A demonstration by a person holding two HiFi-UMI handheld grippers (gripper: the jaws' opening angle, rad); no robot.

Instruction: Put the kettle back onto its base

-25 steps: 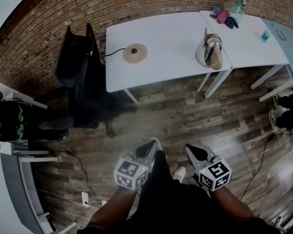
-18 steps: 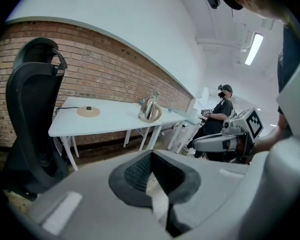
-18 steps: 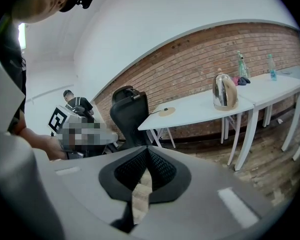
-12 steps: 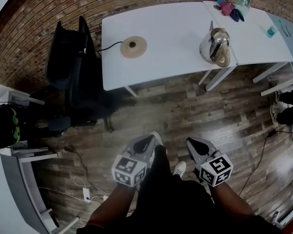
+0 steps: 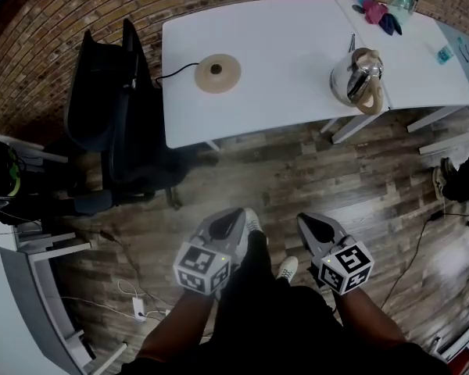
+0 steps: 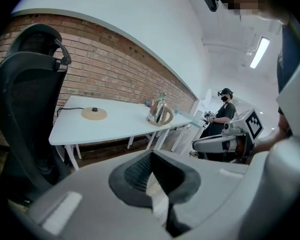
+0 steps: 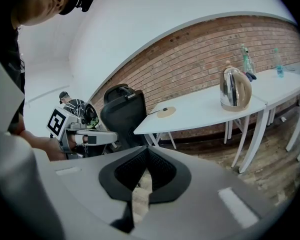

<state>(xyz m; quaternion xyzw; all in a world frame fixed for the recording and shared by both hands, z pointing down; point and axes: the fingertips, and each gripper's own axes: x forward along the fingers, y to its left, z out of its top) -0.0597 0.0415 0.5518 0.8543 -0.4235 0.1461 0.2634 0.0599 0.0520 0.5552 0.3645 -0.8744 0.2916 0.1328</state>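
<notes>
A steel kettle (image 5: 358, 80) with a tan handle stands near the right end of the white table (image 5: 281, 37). Its round tan base (image 5: 217, 73), with a black cord, lies apart from it toward the table's left. Both show in the left gripper view as kettle (image 6: 160, 114) and base (image 6: 94, 114), and in the right gripper view as kettle (image 7: 235, 89) and base (image 7: 165, 112). My left gripper (image 5: 233, 219) and right gripper (image 5: 311, 223) hang low over the wooden floor, well short of the table. Both are shut with nothing between them.
A black office chair (image 5: 113, 108) stands at the table's left end. A second white table (image 5: 422, 61) adjoins on the right, carrying bottles and cloths. Cables and a power strip (image 5: 137, 311) lie on the floor at left. Another person (image 6: 222, 111) stands farther off.
The view has shifted toward the table: the kettle and base sit further right and higher in view. Both grippers stay shut at the same place before my body.
</notes>
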